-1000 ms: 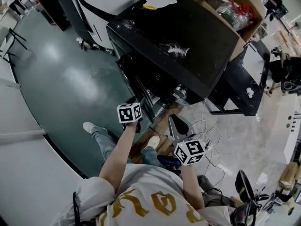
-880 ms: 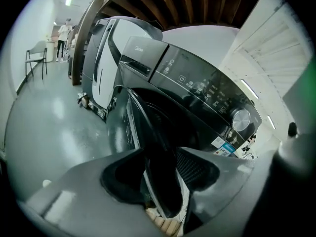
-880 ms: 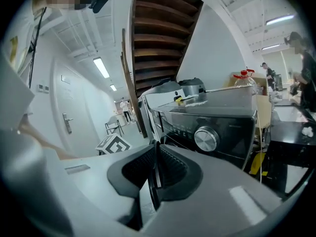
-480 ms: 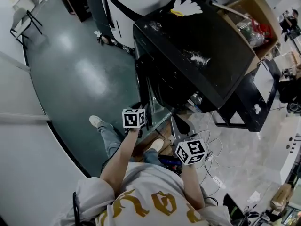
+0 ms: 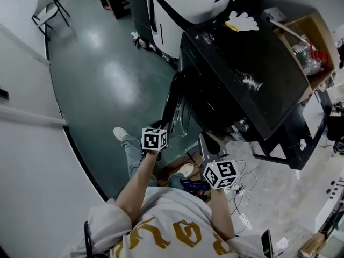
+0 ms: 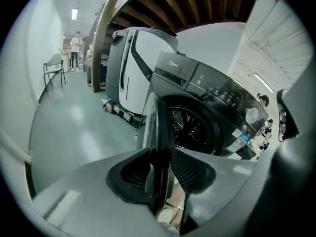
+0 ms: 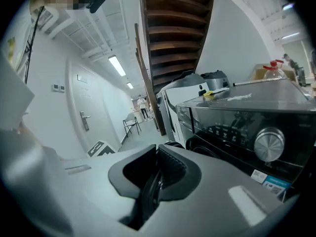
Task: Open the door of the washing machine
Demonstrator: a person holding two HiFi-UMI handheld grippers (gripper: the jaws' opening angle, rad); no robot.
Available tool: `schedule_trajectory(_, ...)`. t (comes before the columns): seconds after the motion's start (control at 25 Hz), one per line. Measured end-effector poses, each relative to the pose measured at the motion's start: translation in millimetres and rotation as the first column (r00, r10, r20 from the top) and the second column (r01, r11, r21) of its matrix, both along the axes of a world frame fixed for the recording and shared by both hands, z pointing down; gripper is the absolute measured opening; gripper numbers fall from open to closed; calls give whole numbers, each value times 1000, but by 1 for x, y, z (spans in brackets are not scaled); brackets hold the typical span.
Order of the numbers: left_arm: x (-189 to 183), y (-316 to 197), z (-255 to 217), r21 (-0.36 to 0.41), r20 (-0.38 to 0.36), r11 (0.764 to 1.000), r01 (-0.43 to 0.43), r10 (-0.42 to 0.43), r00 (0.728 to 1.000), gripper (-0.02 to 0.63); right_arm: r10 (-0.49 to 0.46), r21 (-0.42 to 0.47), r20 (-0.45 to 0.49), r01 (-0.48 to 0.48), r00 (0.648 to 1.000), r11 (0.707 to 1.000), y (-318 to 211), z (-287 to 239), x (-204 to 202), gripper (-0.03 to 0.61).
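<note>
The black washing machine [image 5: 242, 74] stands at the upper right of the head view. Its round door [image 5: 180, 109] is swung out from the front, and the drum [image 6: 190, 127] shows behind it in the left gripper view. My left gripper [image 5: 164, 127] is shut on the door's outer edge [image 6: 157, 117], which runs between the jaws [image 6: 160, 164]. My right gripper [image 5: 206, 140] hangs apart from the door, below the machine's front. Its jaws [image 7: 157, 154] are shut with nothing held. The control knob [image 7: 269, 143] shows to its right.
A white machine [image 5: 188, 4] stands right beside the washer on its far side. A cardboard box [image 5: 312, 42] with bottles sits on the washer's top. Loose cables [image 5: 242, 187] lie on the floor by my right arm. A chair [image 5: 48, 7] stands far off at the wall.
The door has swung further out from the washer's front, with my left gripper still on its edge. The head view has shifted, so the washer now sits more to the right.
</note>
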State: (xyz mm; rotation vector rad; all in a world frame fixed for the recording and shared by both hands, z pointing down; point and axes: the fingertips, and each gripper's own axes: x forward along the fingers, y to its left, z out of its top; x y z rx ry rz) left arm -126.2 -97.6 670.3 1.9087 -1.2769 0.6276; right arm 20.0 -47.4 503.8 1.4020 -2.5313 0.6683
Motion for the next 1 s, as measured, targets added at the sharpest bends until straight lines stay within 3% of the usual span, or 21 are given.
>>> schedule_trajectory(0.36, -73, -13, -3, 19, 103, 998, 65, -67, 992, 132, -93, -14, 14, 94, 996, 996, -16, 6, -50, 15)
schedule_trajectory(1.0, -164, -64, -5, 95, 275, 995, -18, -9, 961, 149, -120, -61, 11, 121, 993, 991, -41, 21, -76, 9)
